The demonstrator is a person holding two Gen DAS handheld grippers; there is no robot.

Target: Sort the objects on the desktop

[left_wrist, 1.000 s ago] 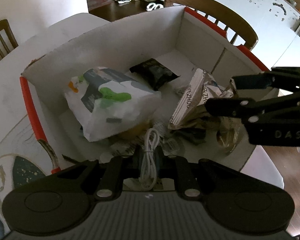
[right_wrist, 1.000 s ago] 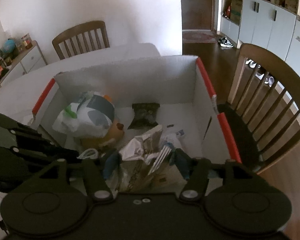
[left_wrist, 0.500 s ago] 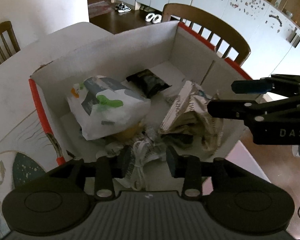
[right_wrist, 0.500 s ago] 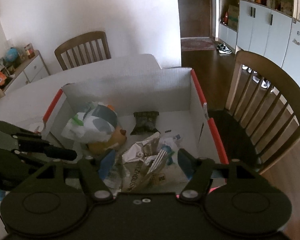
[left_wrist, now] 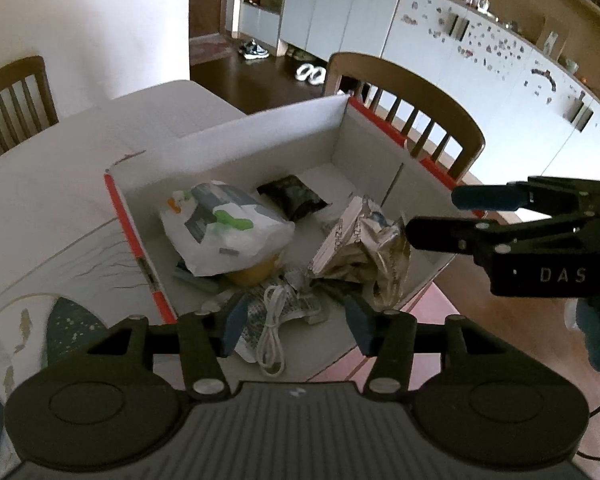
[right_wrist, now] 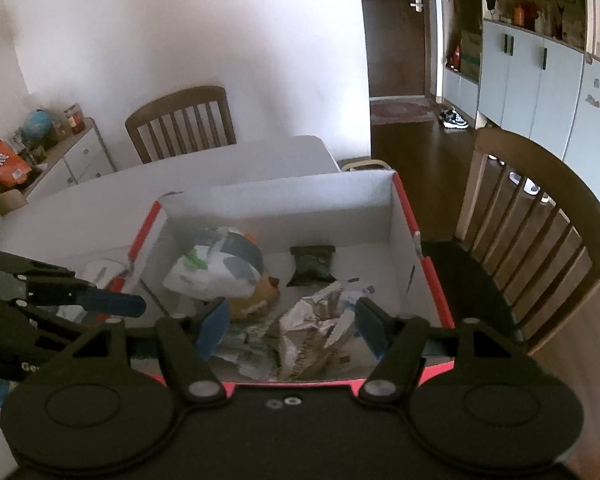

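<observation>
The cable (left_wrist: 272, 328) lies loose in the box (left_wrist: 260, 136), at 6 o'clock by the near wall, where a second ago the left gripper (left_wrist: 296, 322) pinched it. That gripper now gapes wide, empty, pulled back. The foil bag (right_wrist: 312, 332) rests at 5 o'clock, released; the right gripper (right_wrist: 290, 326) has opened wide above it, holding nothing.

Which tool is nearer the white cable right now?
Left. The left tool hangs open directly over the white cable; the right tool, also open, sits over the crumpled foil bag beside it.
</observation>
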